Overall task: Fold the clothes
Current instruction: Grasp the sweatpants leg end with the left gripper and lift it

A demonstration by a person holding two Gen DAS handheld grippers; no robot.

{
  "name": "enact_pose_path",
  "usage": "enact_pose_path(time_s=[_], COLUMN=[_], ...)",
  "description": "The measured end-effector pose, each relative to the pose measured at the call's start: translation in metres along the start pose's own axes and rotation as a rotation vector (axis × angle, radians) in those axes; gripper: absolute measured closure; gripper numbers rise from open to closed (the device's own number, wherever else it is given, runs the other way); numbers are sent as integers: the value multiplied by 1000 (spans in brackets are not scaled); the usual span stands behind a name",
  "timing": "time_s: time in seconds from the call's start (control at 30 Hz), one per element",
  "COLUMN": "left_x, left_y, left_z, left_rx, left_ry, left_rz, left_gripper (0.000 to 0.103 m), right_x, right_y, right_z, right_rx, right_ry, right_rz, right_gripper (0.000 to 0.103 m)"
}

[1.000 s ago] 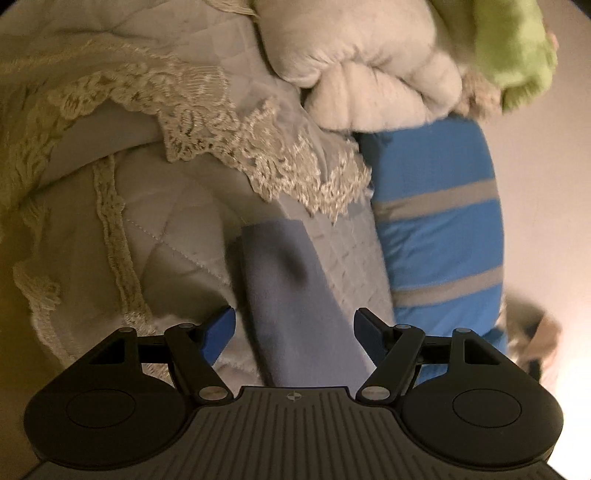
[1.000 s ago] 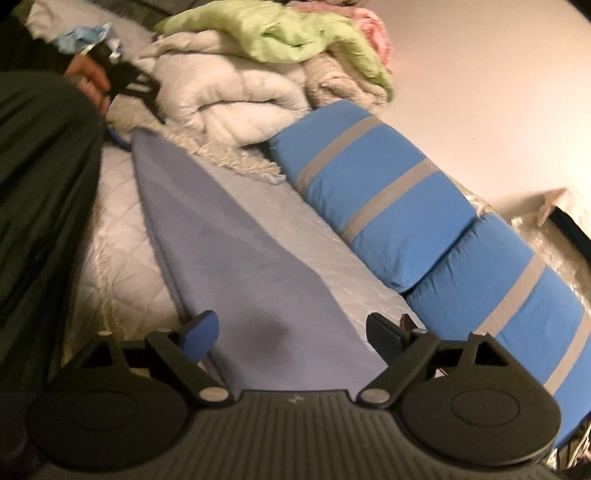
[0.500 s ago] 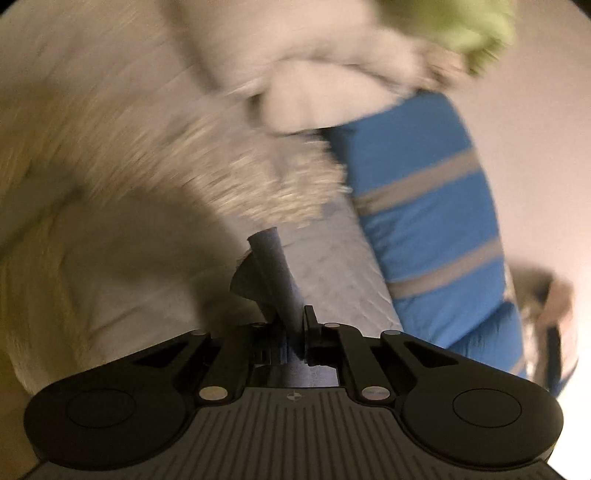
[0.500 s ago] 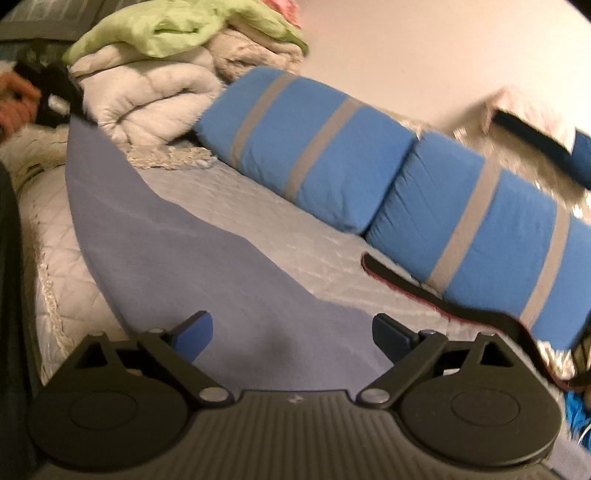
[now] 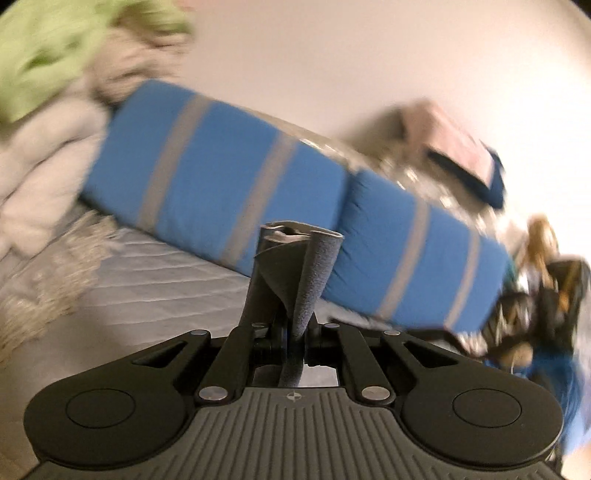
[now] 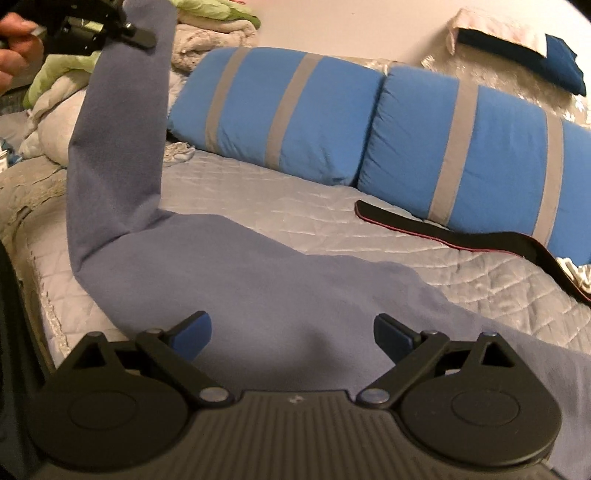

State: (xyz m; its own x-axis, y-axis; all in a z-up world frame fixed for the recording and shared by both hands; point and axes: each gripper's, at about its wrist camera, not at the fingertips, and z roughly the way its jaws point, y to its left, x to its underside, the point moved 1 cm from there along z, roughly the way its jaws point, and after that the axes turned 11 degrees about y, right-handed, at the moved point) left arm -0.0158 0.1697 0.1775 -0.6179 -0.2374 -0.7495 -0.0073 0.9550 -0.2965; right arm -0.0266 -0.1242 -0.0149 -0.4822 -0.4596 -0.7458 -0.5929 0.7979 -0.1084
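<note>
A long blue-grey garment (image 6: 280, 280) lies across the quilted bed (image 6: 280, 199). Its far end rises steeply to the upper left, where my left gripper (image 6: 129, 31) pinches it. In the left wrist view, the left gripper (image 5: 295, 332) is shut on a bunched end of the blue-grey garment (image 5: 314, 266), which sticks up between the jaws. My right gripper (image 6: 291, 332) hovers open just over the flat middle of the cloth, with nothing between its fingers. A hand (image 6: 14, 51) holds the left gripper's handle at the top left.
Two blue cushions with grey stripes (image 6: 369, 110) line the far side of the bed against a pale wall. A black belt-like strap (image 6: 461, 236) lies in front of them. A heap of white and green bedding (image 6: 55, 110) sits at the left, lace trim below it.
My left gripper went from open over the garment's end to shut on it, then lifted it high off the bed. My right gripper slid along the cloth and stays open.
</note>
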Motion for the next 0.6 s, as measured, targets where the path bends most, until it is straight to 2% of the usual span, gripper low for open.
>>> enact_pose_path(time_s=[0.1,0.17,0.3,0.37,0.4,0.5,0.57,0.6], left_x=[10,8,2,-3,-4,-4,-1,2], left_y=[-26,-29,-10,9,21,59,84,97], left_z=[7,10,-3,-9,-13,-19,-20,-19], left_rx=[18,22,-43,-92,-118,-191,-236,-257], left_ry=[0,-5,-23,-29,-30,-25,-15,-9], left_rz=[48,53,19,-10,-25,-78,-113,-128], left_gripper=[97,97,97,97,97,97,96,96], right_x=[0,1,3,3,2,-2,-8,-11], right_y=[-7,-10,-11,-8,-6,3,11,16], right_z=[1,1,-2,-3,-5,-8,-6,-4], right_rx=[-13,-23,-47,-72,-94,-165,-210,-232], right_ry=[13,13,5,-7,-17,-48,-50,-45], right_rz=[40,57,67,61,55,21,5,5], right_gripper=[4,4,4,9,14,36,66,75])
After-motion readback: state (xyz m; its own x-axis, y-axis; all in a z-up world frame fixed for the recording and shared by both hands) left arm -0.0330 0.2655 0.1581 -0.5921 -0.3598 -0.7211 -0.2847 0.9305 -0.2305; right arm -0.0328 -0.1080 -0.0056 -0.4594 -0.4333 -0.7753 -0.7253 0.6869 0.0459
